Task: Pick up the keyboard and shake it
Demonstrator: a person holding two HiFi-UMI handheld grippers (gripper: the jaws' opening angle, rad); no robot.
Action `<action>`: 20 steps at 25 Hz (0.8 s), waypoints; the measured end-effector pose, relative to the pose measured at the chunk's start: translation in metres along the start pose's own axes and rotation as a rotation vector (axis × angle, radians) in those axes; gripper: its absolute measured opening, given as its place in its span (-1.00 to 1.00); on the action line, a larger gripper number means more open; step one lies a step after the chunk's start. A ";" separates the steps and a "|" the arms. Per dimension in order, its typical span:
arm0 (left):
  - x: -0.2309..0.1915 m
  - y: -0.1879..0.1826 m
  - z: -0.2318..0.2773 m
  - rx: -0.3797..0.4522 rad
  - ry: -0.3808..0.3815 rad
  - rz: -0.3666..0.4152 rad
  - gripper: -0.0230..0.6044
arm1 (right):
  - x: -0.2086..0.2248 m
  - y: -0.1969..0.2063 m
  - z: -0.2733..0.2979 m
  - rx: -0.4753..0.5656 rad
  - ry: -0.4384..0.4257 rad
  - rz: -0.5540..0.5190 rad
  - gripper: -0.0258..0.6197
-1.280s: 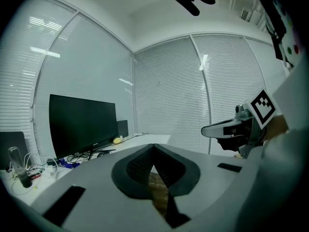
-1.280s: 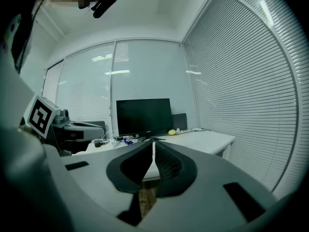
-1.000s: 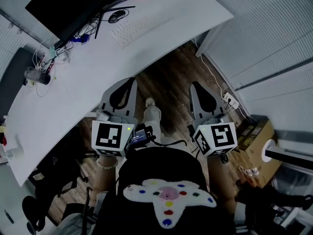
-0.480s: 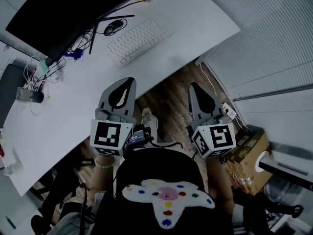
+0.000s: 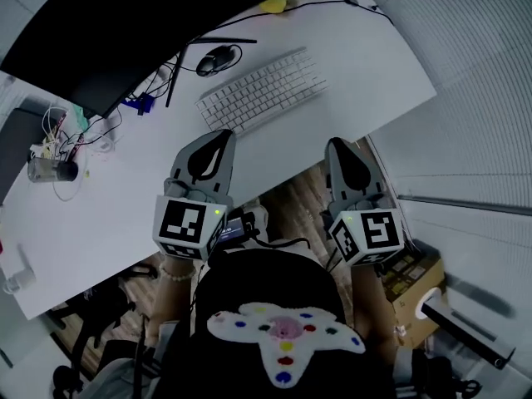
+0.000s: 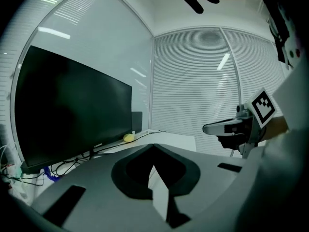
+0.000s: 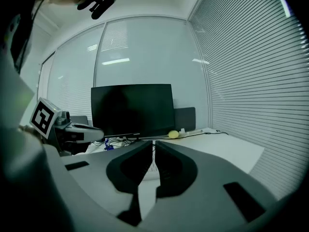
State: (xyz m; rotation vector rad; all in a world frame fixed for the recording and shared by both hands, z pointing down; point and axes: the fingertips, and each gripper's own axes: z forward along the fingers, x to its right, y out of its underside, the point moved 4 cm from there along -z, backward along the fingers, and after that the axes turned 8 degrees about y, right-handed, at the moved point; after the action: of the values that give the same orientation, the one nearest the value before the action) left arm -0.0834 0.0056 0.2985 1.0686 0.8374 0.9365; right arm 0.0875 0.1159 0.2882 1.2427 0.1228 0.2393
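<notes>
In the head view a white keyboard (image 5: pixel 262 90) lies slantwise on the white desk (image 5: pixel 108 198), in front of a black monitor (image 5: pixel 100 32). My left gripper (image 5: pixel 219 135) is shut and empty, its tips over the desk just short of the keyboard's near left end. The right gripper (image 5: pixel 335 143) is also shut and empty, over the desk's front edge, short of the keyboard's right end. In the left gripper view the shut jaws (image 6: pixel 153 145) point along the desk, and the right gripper (image 6: pixel 231 128) shows at the right. The right gripper view has its shut jaws (image 7: pixel 153 143) facing the monitor (image 7: pixel 133 110).
A dark mouse (image 5: pixel 218 57) lies behind the keyboard's left end. A yellow object (image 5: pixel 273 5) sits at the desk's far edge. Cables and a clear jar (image 5: pixel 46 169) crowd the left side. A cardboard box (image 5: pixel 416 281) stands on the wooden floor at the right.
Both grippers have moved forward from above the floor to the desk's front edge. The keyboard now lies much closer to their tips. Both stay shut.
</notes>
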 end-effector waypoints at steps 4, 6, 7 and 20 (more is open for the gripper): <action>-0.036 0.008 0.004 0.002 -0.025 -0.073 -0.87 | -0.010 -0.001 0.031 -0.028 -0.024 -0.015 -0.79; -0.043 0.009 0.002 0.003 -0.042 -0.106 -0.87 | -0.011 -0.003 0.034 -0.030 -0.036 -0.013 -0.79; -0.046 0.010 0.001 0.000 -0.050 -0.121 -0.87 | -0.011 -0.004 0.036 -0.032 -0.041 -0.011 -0.79; -0.095 0.071 -0.003 -0.052 -0.163 -0.444 -0.87 | -0.016 0.001 0.080 -0.112 -0.165 -0.040 -0.79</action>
State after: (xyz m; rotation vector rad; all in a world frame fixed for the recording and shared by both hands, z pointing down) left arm -0.1365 -0.0663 0.3762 0.8524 0.8626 0.4878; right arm 0.0896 0.0389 0.3138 1.1424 -0.0086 0.1069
